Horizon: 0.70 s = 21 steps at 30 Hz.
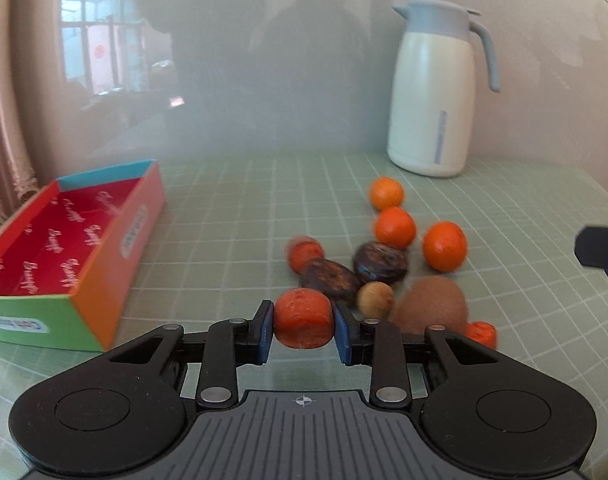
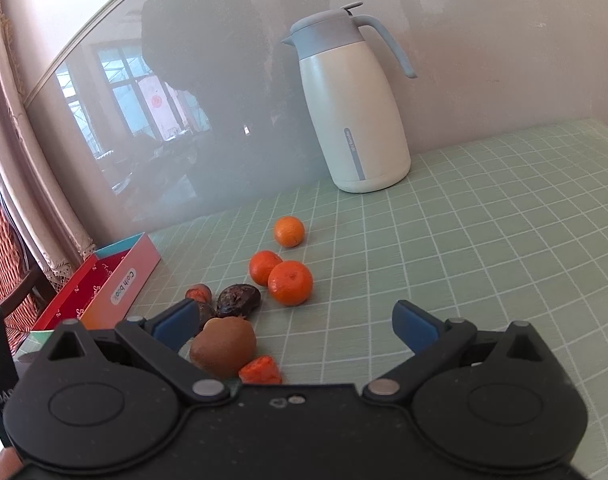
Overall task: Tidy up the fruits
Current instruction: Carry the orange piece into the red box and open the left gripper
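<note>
My left gripper (image 1: 303,326) is shut on a red-orange fruit (image 1: 303,317), held just above the green checked table. Behind it lie another red fruit (image 1: 304,252), two dark wrinkled fruits (image 1: 331,282) (image 1: 380,262), a small tan fruit (image 1: 374,300), a brown kiwi (image 1: 430,304), a small red piece (image 1: 482,332) and three tangerines (image 1: 444,246). The open red-lined box (image 1: 64,240) sits at the left. My right gripper (image 2: 296,326) is open and empty, near the kiwi (image 2: 224,346) and the tangerines (image 2: 290,282).
A white and blue thermos jug (image 1: 434,92) stands at the back right against a glass panel; it also shows in the right wrist view (image 2: 352,108). The box shows at the left in the right wrist view (image 2: 104,284). A wicker chair (image 2: 4,264) stands beyond the table's left edge.
</note>
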Each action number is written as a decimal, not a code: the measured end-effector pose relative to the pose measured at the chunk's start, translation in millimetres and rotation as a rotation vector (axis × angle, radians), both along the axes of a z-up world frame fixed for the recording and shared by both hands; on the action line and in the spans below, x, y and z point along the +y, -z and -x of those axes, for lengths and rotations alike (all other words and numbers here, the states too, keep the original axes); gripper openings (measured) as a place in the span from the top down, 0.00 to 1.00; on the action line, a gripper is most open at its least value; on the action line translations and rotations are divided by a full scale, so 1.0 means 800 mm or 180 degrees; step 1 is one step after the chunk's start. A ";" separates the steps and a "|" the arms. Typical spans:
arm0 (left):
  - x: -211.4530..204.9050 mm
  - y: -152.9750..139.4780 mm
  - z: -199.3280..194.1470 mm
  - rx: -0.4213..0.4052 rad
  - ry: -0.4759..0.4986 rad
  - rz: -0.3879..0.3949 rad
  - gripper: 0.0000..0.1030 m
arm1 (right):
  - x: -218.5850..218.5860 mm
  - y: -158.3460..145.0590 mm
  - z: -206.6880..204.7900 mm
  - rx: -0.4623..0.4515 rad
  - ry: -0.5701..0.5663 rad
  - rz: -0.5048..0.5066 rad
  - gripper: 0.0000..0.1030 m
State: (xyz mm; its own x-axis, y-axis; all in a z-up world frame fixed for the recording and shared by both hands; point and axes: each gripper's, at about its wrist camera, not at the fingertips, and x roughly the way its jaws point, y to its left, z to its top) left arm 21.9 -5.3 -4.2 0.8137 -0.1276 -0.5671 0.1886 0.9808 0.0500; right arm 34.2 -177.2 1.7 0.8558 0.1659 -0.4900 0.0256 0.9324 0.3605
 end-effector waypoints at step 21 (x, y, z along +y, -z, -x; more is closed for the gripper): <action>0.200 -0.003 -0.103 0.0138 -0.1331 0.0016 0.69 | 0.076 0.003 -0.031 0.0065 -0.0355 0.0127 0.00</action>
State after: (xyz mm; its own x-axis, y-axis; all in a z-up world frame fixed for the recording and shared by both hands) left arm 104.2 155.0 -2.2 0.7714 0.2059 -0.6021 -0.2242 0.9735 0.0458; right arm 58.7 -116.2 -1.0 0.8230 0.2395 -0.5151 -0.0720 0.9435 0.3235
